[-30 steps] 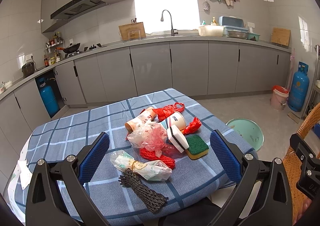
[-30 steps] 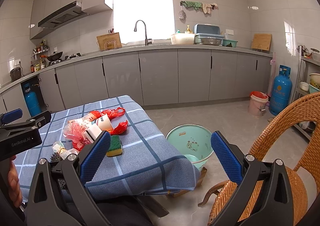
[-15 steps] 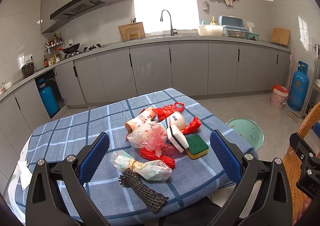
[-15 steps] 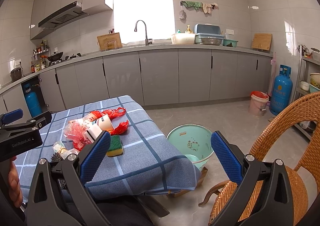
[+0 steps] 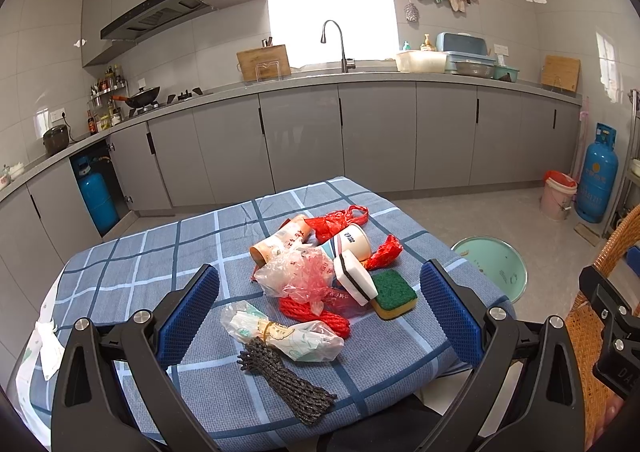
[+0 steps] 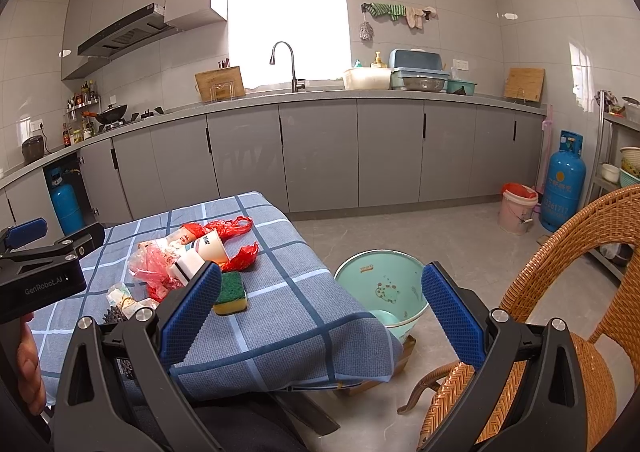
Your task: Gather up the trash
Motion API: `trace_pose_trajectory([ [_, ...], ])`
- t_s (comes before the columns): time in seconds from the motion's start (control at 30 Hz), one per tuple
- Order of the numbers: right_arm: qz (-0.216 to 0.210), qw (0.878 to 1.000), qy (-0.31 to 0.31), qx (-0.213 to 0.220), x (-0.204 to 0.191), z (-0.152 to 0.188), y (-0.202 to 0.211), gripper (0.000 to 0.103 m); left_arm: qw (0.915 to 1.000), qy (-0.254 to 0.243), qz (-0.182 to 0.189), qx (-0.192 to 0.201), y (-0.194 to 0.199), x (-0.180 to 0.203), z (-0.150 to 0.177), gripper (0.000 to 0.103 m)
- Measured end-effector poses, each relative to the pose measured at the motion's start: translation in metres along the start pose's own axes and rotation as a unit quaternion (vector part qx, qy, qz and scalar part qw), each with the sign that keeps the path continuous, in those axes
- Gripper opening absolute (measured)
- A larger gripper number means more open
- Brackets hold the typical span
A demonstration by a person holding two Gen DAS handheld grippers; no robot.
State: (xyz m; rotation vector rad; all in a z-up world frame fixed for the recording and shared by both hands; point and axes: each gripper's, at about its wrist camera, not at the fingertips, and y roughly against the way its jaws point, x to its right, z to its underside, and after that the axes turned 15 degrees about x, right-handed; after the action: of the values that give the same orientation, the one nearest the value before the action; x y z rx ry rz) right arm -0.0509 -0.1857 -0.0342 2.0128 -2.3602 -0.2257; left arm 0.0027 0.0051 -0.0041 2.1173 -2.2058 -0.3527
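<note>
A pile of trash lies on the blue checked tablecloth (image 5: 132, 264): a clear and red plastic bag (image 5: 298, 276), red rope (image 5: 314, 314), a paper cup (image 5: 352, 242), a brown paper cup (image 5: 280, 242), a red bag (image 5: 340, 219), a white eraser sponge (image 5: 354, 278), a green sponge (image 5: 394, 294), a wrapped packet (image 5: 288, 336) and a black mesh bundle (image 5: 286, 382). My left gripper (image 5: 320, 316) is open and empty just before the pile. My right gripper (image 6: 320, 312) is open and empty, over the table's right edge, facing the mint green bin (image 6: 380, 286).
The mint bin also shows in the left wrist view (image 5: 494, 264), on the floor right of the table. A wicker chair (image 6: 568, 292) stands at the right. Grey cabinets (image 5: 380, 139), a pink bucket (image 6: 518, 207) and a blue gas cylinder (image 6: 564, 179) line the back.
</note>
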Motion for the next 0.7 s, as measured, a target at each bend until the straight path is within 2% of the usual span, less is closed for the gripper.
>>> trace_pose_trajectory([
  [0.7, -0.005, 1.0, 0.0, -0.005, 0.0033, 0.0, -0.001, 0.098, 1.0, 0.001, 0.001, -0.001, -0.0003, -0.0005, 0.0008, 0.099],
])
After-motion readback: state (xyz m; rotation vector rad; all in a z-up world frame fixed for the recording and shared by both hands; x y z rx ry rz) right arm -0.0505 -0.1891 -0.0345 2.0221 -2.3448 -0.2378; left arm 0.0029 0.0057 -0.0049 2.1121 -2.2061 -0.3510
